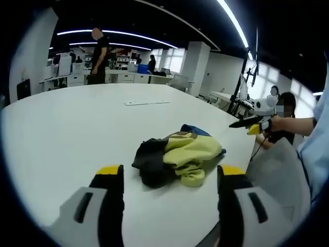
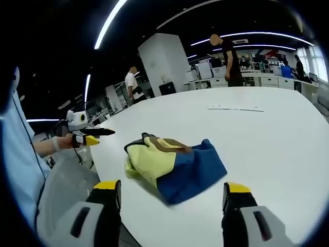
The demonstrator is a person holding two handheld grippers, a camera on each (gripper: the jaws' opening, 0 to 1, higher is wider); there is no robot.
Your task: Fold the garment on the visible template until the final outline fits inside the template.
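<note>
Nearest the lens in the left gripper view, the left gripper [image 1: 170, 177]: two grey jaws with yellow tips and black pads rising from the bottom edge, spread wide apart, nothing between them, hovering over bare white table [image 1: 67, 134]. Just beyond, slightly right of centre, a crumpled garment [image 1: 177, 154] in a loose heap on the tabletop: pale yellow on top, black at its left, a sliver of blue at the back. Same arrangement in the right gripper view: the right gripper [image 2: 173, 193] at the bottom, yellow-tipped jaws wide apart and empty, with the garment [image 2: 175, 164] lying in the middle of the frame, yellow and brown to the left, a blue panel spreading to the right. Broad, round-edged, glossy white table surface [image 2: 267, 139] otherwise almost bare, save for a thin flat white strip [image 1: 146, 102] lying far back near centre, seen again at upper right in the other view [image 2: 235, 108]. No clear template outline discernible under the garment. At the right edge of the left view, the right gripper [image 1: 252, 122] held in a hand, beside a light blue sleeve; at the left edge of the right view, the left gripper [image 2: 85, 135] likewise held. Behind, an open-plan office: dark ceiling with long curved light strips, white pillar [image 2: 162, 64], desks, several people standing in the distance.
</note>
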